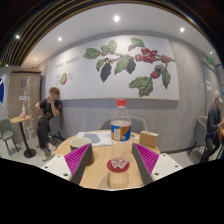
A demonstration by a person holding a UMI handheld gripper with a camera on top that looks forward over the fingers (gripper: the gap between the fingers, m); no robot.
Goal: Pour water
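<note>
The room is bright. Light comes from small round ceiling lamps (116,18) high above the bottle (121,122). They glow white and look a little washed out. The white wall with the big leaf picture (128,66) behind the bottle is lit evenly. The wooden counter (100,170) under the bottle looks warm and pale, with only soft, faint shadows. The corner far to the left of the bottle, where a person (50,112) sits, is a bit dimmer. Straight lines bend into curves away from the bottle, and the ceiling looks like an arch. Things far to either side of the bottle look squeezed and fuzzy. The bottle itself is fairly clear, but its label is too small to read.
</note>
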